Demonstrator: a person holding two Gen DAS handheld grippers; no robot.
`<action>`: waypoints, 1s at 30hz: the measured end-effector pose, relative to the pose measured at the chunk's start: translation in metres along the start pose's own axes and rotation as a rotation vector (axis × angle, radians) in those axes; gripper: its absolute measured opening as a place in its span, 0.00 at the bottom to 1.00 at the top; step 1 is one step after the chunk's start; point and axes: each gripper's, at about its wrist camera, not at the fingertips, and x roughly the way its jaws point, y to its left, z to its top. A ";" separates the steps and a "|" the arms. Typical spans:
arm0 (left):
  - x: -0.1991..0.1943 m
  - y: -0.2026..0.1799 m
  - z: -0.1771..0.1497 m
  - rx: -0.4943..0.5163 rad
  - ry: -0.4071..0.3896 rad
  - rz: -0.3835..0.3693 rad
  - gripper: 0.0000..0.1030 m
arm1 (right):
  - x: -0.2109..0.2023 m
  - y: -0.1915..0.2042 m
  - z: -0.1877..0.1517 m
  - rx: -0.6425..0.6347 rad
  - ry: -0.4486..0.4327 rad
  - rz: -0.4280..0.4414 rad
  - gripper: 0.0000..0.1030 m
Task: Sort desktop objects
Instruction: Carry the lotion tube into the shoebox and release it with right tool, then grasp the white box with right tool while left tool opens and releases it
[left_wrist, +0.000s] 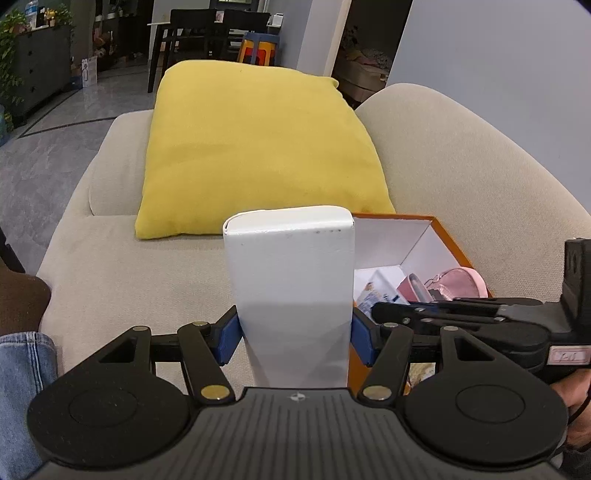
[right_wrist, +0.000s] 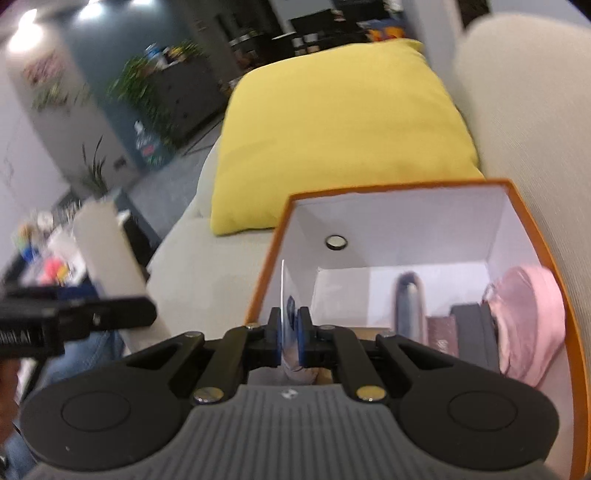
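Observation:
My left gripper is shut on a tall white box and holds it upright over the sofa, just left of an orange box with a white inside. My right gripper is shut on a thin white card or packet, held edge-on at the near left wall of the orange box. Inside the box lie a pink pouch, a dark pen-like item and dark flat items. The white box also shows in the right wrist view, with the left gripper below it.
A yellow cushion lies on the beige sofa behind the orange box. The sofa back rises on the right. A low table with clutter stands to the left. A jeans-clad leg is near left.

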 end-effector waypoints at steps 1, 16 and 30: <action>-0.001 -0.001 0.001 0.005 -0.005 0.001 0.68 | 0.001 0.001 0.001 -0.004 0.002 -0.003 0.08; -0.013 -0.016 0.019 0.083 -0.060 -0.016 0.68 | 0.013 0.007 -0.015 -0.076 0.076 -0.041 0.24; -0.024 -0.036 0.025 0.158 -0.055 -0.015 0.68 | -0.081 0.020 0.009 -0.243 0.035 0.147 0.39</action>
